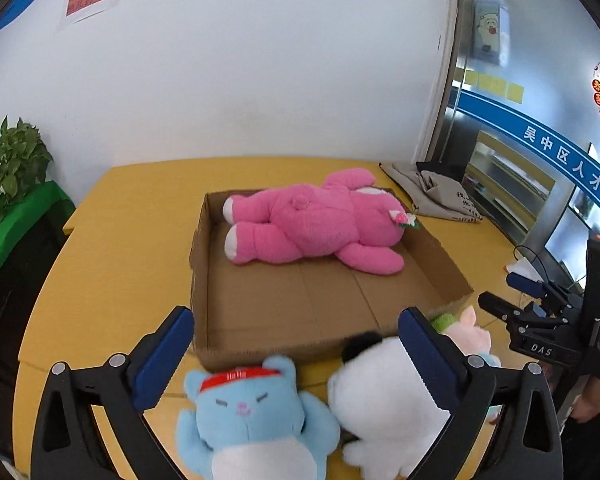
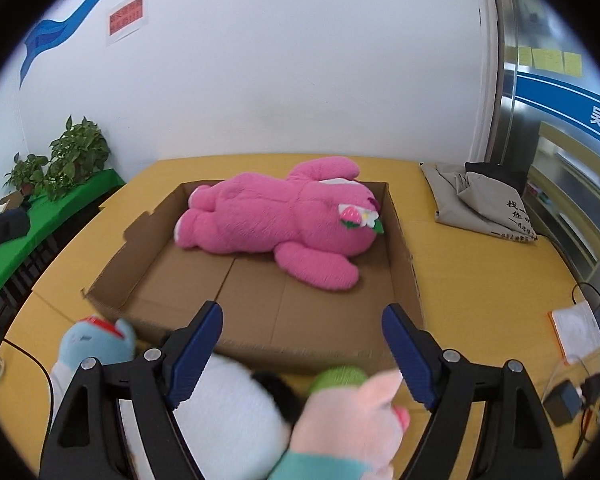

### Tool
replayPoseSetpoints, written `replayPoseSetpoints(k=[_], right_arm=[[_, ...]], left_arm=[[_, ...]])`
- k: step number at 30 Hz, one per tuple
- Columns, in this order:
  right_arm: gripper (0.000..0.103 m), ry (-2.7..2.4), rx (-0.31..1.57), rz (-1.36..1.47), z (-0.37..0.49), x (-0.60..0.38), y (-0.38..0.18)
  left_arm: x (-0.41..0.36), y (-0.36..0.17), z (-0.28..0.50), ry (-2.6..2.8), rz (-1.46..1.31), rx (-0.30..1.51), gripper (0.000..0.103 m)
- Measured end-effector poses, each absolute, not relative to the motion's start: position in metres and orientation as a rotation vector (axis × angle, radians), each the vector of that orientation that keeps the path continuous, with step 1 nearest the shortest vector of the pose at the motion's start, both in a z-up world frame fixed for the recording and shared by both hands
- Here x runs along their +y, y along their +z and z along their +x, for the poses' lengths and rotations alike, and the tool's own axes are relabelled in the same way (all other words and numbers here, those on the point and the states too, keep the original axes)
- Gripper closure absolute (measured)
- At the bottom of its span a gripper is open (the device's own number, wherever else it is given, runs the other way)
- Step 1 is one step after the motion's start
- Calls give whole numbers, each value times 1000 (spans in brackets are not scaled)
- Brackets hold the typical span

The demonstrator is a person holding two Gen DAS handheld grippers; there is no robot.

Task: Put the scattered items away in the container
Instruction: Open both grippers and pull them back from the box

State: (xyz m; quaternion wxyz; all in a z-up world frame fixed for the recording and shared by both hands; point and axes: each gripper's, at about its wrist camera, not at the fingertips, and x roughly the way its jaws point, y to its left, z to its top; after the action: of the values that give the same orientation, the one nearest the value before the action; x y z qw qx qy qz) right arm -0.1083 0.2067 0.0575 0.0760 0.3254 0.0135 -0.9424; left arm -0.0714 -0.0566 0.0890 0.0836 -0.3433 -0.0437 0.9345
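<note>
Both tongs were held wide open and empty: the left gripper (image 1: 296, 354) above the blue bear (image 1: 256, 412) and the white plush (image 1: 384, 396), the right gripper (image 2: 302, 354) above the pale pink plush (image 2: 352, 416). All three lay just near of the cardboard box (image 1: 204, 280), where the large pink rabbit (image 1: 316, 224) already lay. Each toy was judged best pinched across its body, then lifted clear of the near wall.

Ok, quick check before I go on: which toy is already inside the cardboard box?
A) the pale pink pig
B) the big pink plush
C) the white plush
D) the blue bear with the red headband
B: the big pink plush lies in the cardboard box, while the blue bear, white plush and pale pink pig sit on the yellow table in front of it.
</note>
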Motion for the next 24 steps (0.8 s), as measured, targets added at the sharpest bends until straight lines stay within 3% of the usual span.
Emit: replayPoseSetpoints(k=[10,24], right_arm=[[21,-2865,121,980,-35,188,51],[21,-2877,82,1020,-5,188,39]], left_arm=[[-34,53,-17,2704,-1077,-175,0],[-33,39,-4,2675,-1102,-191,0]])
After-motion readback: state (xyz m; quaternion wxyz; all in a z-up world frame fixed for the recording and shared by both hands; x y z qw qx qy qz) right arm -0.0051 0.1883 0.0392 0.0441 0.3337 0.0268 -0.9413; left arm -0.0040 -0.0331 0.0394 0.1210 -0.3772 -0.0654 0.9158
